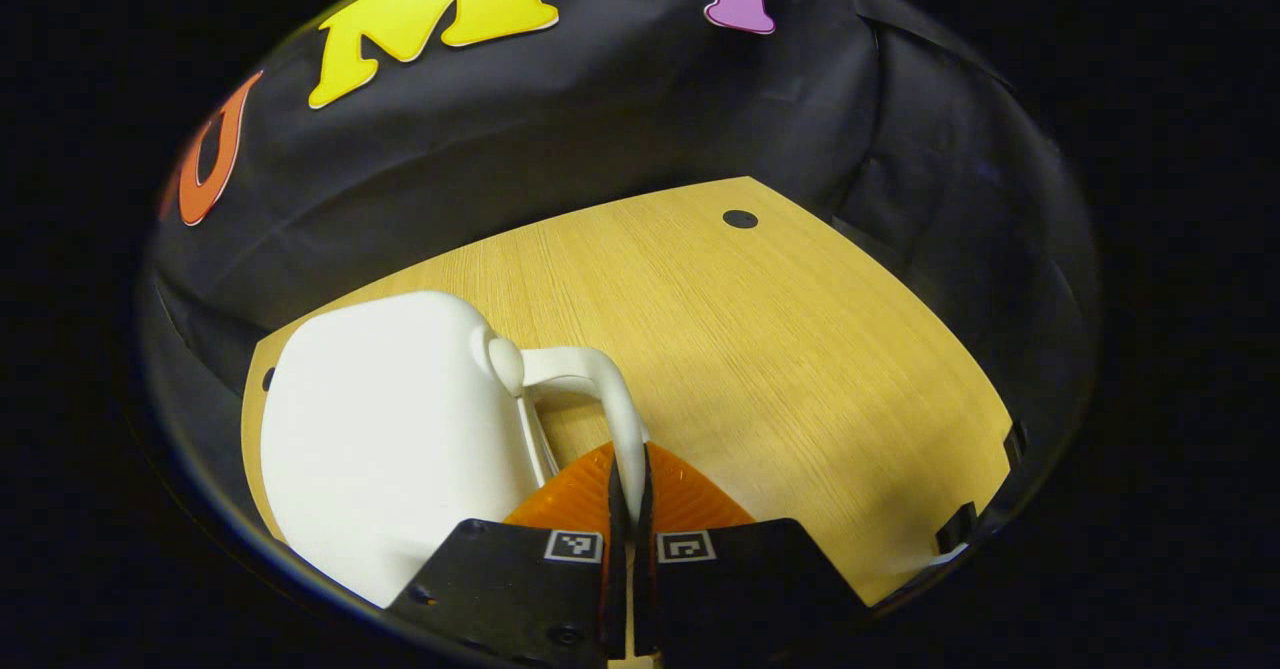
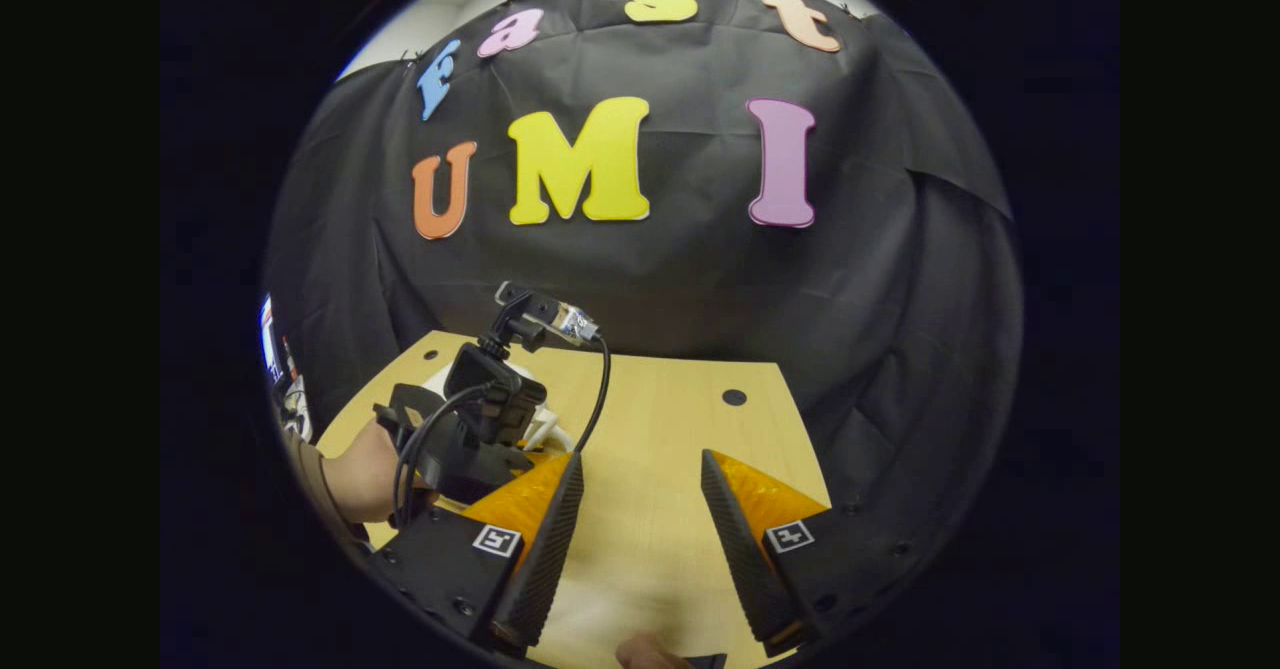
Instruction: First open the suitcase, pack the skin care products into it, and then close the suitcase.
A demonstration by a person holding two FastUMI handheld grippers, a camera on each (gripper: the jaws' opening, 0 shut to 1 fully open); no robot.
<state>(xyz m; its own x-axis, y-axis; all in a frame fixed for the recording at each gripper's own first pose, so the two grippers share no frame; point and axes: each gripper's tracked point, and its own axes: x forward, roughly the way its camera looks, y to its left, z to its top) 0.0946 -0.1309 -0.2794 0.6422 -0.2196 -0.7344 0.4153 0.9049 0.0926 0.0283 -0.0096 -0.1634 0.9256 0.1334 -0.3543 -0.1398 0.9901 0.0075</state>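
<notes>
In the left gripper view the left tool [image 1: 628, 494] has its two fingers drawn almost together, and the thin white handle [image 1: 612, 404] of the suitcase [image 1: 390, 439] runs down into the narrow slot between them, so the tool is clamped on that handle. The suitcase is a smooth white hard shell with its lid down, lying on the wooden counter [image 1: 800, 369] to the left of the tool and close to the counter's left edge; the handle arches out from a rounded knob on the shell's right side. A small dark hole [image 1: 740, 219] marks the counter's far end, near the black cloth wall. In the right gripper view the right tool [image 2: 640, 509] stands with its fingers spread wide, nothing between them but bare counter [image 2: 650, 429], which they hang above without touching anything. Farther off to the left, a hand [image 2: 365, 474] in a tan sleeve grips the other tool's body [image 2: 470, 429], with its camera and black cable on top; a sliver of the white suitcase [image 2: 545, 427] peeks out behind that body, on the left part of the counter. Something small at the bottom edge is too cropped to tell.
</notes>
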